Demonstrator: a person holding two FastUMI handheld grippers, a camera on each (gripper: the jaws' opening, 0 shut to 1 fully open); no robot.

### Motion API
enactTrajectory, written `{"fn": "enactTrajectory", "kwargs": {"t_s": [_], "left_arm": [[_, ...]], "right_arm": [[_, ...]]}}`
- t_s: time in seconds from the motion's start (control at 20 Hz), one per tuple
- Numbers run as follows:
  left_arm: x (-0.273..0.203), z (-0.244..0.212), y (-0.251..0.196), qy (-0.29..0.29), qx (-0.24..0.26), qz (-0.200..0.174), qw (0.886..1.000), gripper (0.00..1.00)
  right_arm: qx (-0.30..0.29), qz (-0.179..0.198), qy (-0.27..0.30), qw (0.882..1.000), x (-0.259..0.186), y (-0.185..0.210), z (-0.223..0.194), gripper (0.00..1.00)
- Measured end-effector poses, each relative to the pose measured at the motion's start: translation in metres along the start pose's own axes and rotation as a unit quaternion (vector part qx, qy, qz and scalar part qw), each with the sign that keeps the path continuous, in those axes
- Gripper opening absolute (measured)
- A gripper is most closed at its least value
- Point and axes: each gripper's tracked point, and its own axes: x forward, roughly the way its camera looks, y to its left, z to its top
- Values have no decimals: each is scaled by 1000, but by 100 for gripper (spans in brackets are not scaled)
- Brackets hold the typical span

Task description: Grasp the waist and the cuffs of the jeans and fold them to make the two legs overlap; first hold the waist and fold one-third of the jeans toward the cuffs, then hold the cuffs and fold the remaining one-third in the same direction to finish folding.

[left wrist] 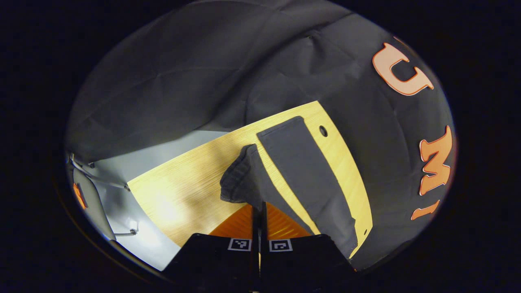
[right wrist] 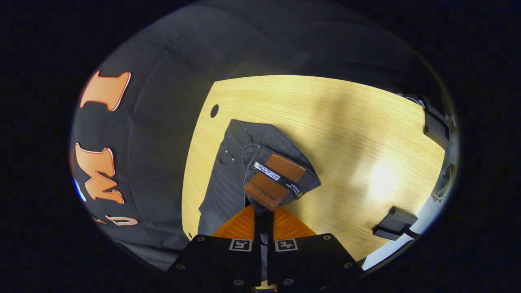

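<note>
Right gripper view has the dark grey jeans (right wrist: 228,171) lying on the wooden table (right wrist: 346,122), near the table's edge toward the black cloth wall, with the waist end lifted. The brown leather patch (right wrist: 274,179) on the waistband (right wrist: 285,173) sits right above the right gripper (right wrist: 263,217), whose orange fingers (right wrist: 240,226) are closed on the denim at the waist, pinching a fold of it between them. In the left gripper view one leg (left wrist: 305,171) lies flat and long across the table, and the cuff (left wrist: 240,179) of the other leg is bunched up and raised above the left gripper (left wrist: 258,221), whose fingers are pressed together on the cloth just below that cuff.

Judging by how it hangs, the denim is a heavy, limp cloth: it droops from each pinch point and will sag in the middle if carried by its two ends alone. It is not slippery and not fragile, so a firm pinch should hold, yet the thick seam at the waistband and the hem at the cuff are the soundest places to grip, since a single layer of the leg could slide out under its own weight. The waistband with the patch is stiffer than the rest and will likely keep a straighter edge when laid down.

A small round hole (right wrist: 214,110) in the tabletop lies just beyond the jeans, and a dark clamp (right wrist: 392,228) sits at the table's far edge, well apart from the cloth.
</note>
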Motion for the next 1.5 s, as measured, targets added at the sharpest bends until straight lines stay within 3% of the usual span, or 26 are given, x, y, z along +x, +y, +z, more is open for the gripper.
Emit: {"fn": "enactTrajectory", "kwargs": {"t_s": [0.25,0.5,0.85,1.05,1.5], "left_arm": [[15,41,-29,-7,-18,-7,1000,1],[58,73,-47,29,-14,7,999,1],[121,106,-95,60,90,-4,994,1],[149,122,-127,52,135,-20,989,1],[210,130,-132,39,147,49,987,1]], "right_arm": [[6,0,-9,1000,0,34,7,6],[25,-28,-32,999,7,61,19,6],[24,-72,-45,996,36,86,34,6],[11,-80,-35,996,53,100,44,6],[-12,-96,22,995,112,112,58,6]]}}
